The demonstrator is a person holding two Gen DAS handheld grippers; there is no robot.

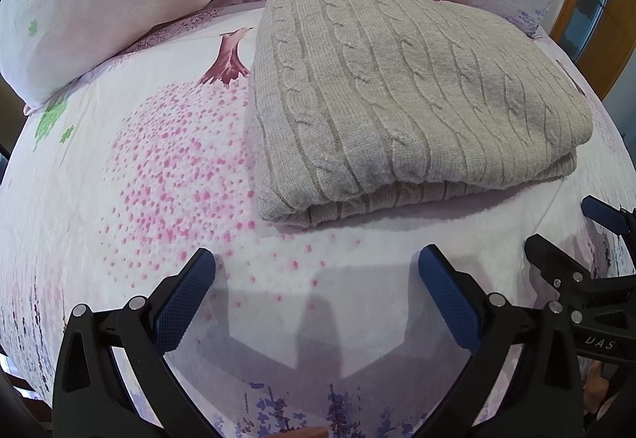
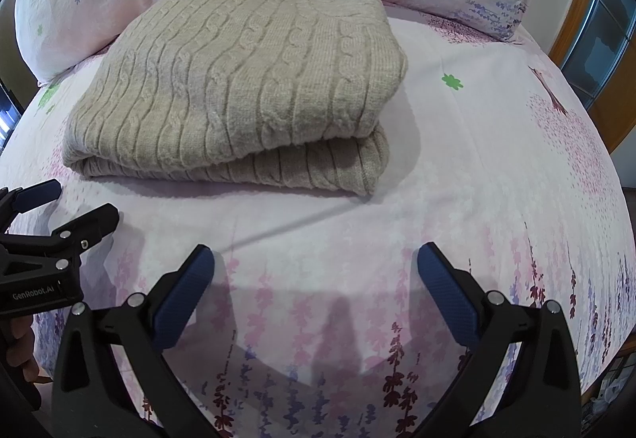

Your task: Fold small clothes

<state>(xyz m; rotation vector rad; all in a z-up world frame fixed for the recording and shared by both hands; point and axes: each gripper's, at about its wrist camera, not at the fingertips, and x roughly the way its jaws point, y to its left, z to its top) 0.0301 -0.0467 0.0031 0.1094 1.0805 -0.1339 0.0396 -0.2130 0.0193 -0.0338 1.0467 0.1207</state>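
Beige folded sweater (image 1: 401,88) lies beyond both grippers' wide-spread, empty fingers (image 1: 187,303).

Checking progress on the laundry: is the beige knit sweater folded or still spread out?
Folded. The sweater lies on the bedsheet as a compact stack, layers showing along its near edge.

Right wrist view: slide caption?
Open right hand-held gripper hovers before folded beige cable-knit sweater on floral bedsheet.
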